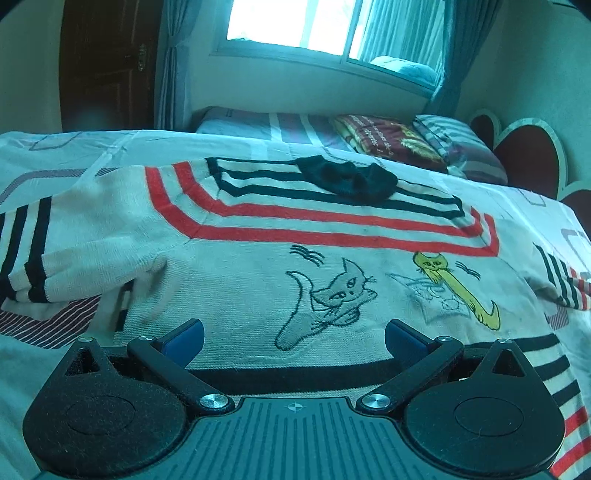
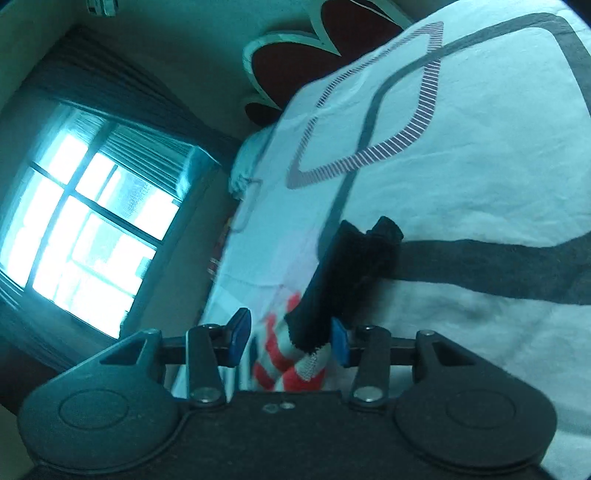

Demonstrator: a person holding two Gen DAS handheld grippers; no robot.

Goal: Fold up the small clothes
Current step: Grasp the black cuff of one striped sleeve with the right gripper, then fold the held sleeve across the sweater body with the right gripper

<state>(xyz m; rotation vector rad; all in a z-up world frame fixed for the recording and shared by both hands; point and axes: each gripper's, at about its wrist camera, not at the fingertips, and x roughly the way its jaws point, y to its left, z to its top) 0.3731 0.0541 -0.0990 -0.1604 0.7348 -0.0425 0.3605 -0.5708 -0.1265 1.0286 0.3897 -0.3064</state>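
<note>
Spreading sweater [image 1: 258, 266] across bedsheet [image 1: 74, 147]

Daylit window [image 1: 295, 26] with curtains [image 1: 171, 74], dark door [image 1: 107, 62], heart-shaped headboard [image 1: 528, 155].

Black sock [image 1: 349, 180] on sweater [image 1: 258, 258] — flat.

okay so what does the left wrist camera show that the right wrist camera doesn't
Only the left wrist view shows the cat drawings on the sweater, the striped pillows, the dark door and the open left claw.

Only the right wrist view shows the right claw, with a sleeve cuff and the sock's end between its pads.

Both show the black sock, the patterned bedspread, the window and the heart-shaped headboard.
</note>
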